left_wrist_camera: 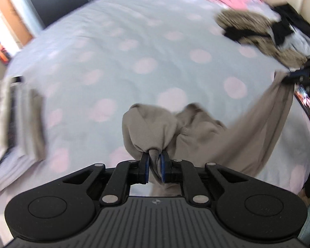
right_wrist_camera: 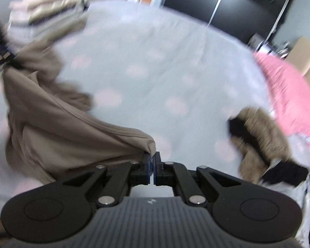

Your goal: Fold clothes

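Our left gripper [left_wrist_camera: 155,161] pinches a bunched wad of a taupe garment [left_wrist_camera: 206,136], the cloth squeezed between its blue pads and puffing out in a soft knot just ahead of the fingertips. From there the garment runs rightward, sagging above the dotted bedspread [left_wrist_camera: 113,51], up to our right gripper [right_wrist_camera: 152,161], which is pressed together on a thin corner or hem of the same cloth. So we hold it lifted and strung between both hands over the bed.

We judge it light and limp, probably a stretchy knit: it drapes, twists and has no stiffness of its own, so it will fall wherever we stop supporting it. It looks unlikely to slip, though the right hold is a small bite at the very edge. The left hold takes too much cloth to give a clean fold; seams, shoulders or hem corners would serve better.

At far left lies a stack of folded clothes [left_wrist_camera: 14,119]; at right sit a fur-trimmed dark heap [right_wrist_camera: 258,140] and a pink pillow [right_wrist_camera: 289,95]. Both views are blurred.
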Motion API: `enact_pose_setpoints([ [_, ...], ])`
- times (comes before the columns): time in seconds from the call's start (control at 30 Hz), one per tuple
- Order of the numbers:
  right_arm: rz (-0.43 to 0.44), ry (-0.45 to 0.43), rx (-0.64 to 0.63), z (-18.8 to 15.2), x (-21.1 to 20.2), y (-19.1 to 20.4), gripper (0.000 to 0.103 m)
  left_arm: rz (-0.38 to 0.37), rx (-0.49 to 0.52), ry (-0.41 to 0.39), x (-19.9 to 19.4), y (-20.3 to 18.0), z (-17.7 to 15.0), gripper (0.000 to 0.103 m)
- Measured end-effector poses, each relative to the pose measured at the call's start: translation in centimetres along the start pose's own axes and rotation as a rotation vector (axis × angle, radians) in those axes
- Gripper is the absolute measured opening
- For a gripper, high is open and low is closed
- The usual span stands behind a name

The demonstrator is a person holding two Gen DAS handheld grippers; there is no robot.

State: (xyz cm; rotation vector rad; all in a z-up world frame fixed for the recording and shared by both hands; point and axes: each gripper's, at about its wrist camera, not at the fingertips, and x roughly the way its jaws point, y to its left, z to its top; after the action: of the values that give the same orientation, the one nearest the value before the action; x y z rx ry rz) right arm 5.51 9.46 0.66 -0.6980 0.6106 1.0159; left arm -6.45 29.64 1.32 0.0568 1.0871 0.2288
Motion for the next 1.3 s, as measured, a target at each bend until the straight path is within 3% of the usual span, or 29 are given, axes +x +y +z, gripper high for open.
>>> enact_pose_setpoints([
  [0.07, -0.017, -0.072, 0.032, 1.2, -1.8, -0.5, 0.003, -0.011, -0.054, -0.017, -1.9, 0.9, -1.1, 0.009],
  [0.2, -0.011, -0.125, 0.055, 2.3, -3.5, -0.4, 0.003, -0.075, -0.12, -0.016, -3.7, 0.6, -4.0, 0.009],
  [0.47, 0.06, 0.107, -0.079, -1.7, -0.2, 3.0, 0.003, -0.197, -0.279, 0.105, 0.3, -1.6, -11.4, 0.009],
  [0.67, 0.09, 0.237, -0.153, -4.3, 1.7, 4.6, 0.003, -0.239, -0.257, 0.28, 3.8, -3.6, -14.1, 0.013],
  [0.77, 0.084, 0.299, -0.185, -5.6, 2.4, 4.9, 0.003, -0.261, -0.259, 0.3, 3.6, -3.3, -14.2, 0.023],
  [0.9, 0.03, 0.357, -0.205, -7.1, 2.7, 4.4, 0.003, -0.294, -0.209, 0.252, 1.4, -2.7, -13.3, 0.033],
  [0.97, -0.019, 0.375, -0.222, -7.6, 2.8, 3.8, 0.003, -0.313, -0.157, 0.212, 0.1, -2.5, -12.7, 0.045],
  [1.1, -0.073, 0.418, -0.244, -8.5, 3.3, 2.4, 0.003, -0.275, -0.047, 0.131, -1.9, -1.9, -11.0, 0.047],
  [1.3, -0.043, 0.456, -0.306, -8.5, 4.4, 1.6, 0.003, -0.192, 0.084, 0.021, -1.1, -0.2, -7.2, 0.047],
])
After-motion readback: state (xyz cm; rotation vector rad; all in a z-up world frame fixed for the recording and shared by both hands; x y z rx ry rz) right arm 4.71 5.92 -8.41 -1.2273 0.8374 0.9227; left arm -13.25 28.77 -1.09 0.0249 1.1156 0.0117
